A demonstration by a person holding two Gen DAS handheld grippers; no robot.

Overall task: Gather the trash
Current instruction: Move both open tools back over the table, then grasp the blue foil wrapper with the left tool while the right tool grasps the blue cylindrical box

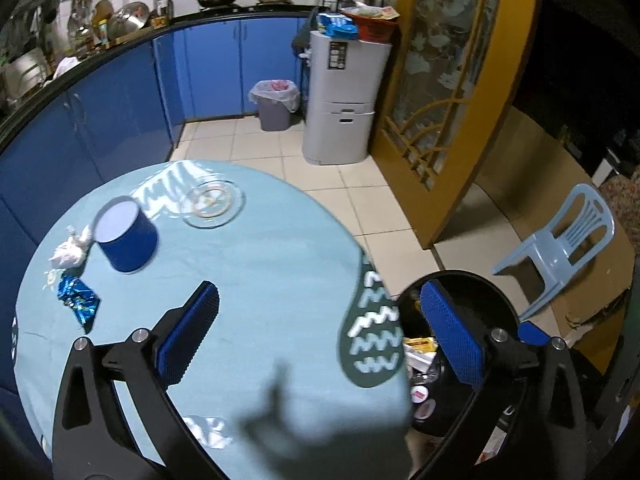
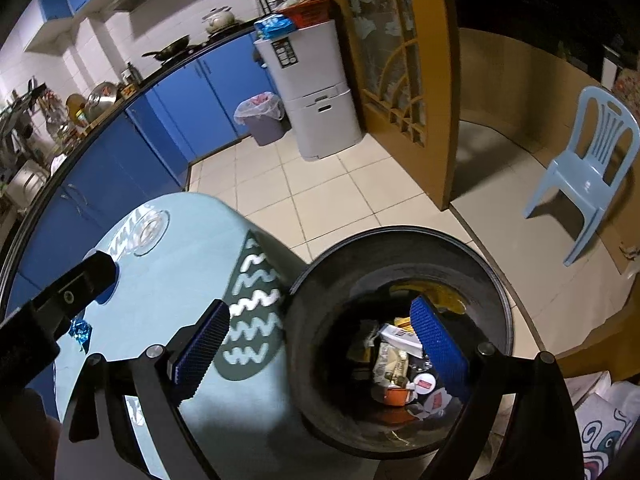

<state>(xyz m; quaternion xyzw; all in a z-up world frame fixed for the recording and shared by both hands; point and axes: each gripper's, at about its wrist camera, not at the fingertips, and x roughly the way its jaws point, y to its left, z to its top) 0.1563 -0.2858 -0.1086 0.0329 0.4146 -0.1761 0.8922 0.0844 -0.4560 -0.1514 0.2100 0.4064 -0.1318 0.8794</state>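
Left wrist view: left gripper (image 1: 320, 336) spread wide, empty, above light-blue round table (image 1: 256, 280). Blue foil wrapper (image 1: 78, 303), crumpled white tissue (image 1: 69, 253) and blue cylindrical tin (image 1: 125, 234) lie at the table's left; glass dish (image 1: 212, 203) farther back.

Right wrist view: right gripper (image 2: 326, 340) spread wide, empty, over black trash bin (image 2: 400, 264) holding packaging, beside the table.
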